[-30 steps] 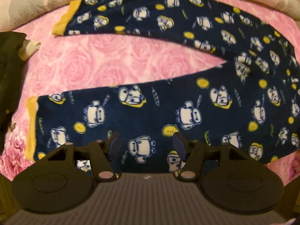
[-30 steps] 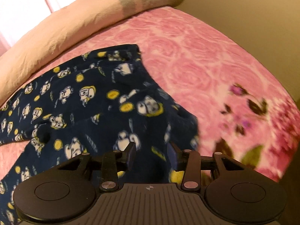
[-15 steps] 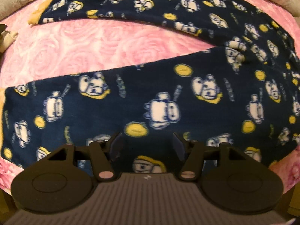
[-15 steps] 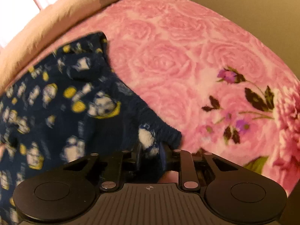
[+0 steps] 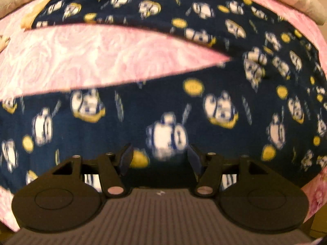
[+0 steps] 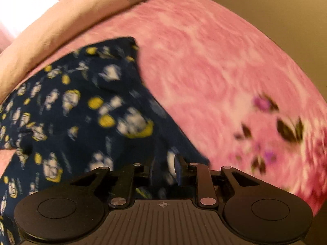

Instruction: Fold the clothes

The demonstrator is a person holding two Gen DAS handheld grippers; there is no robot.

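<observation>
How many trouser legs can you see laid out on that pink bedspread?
2. One pajama leg lies across the top of the left view, the other nearer, above the left gripper. Nothing suggests more.

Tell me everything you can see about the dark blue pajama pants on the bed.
The pajama pants look like soft navy fleece, printed with white cartoon figures and yellow dots, with yellow cuffs. They lie flat on the pink rose blanket, the two legs spread apart in a V. The right gripper is shut on a fold at the waist edge; the left gripper hangs open above the near leg.
</observation>
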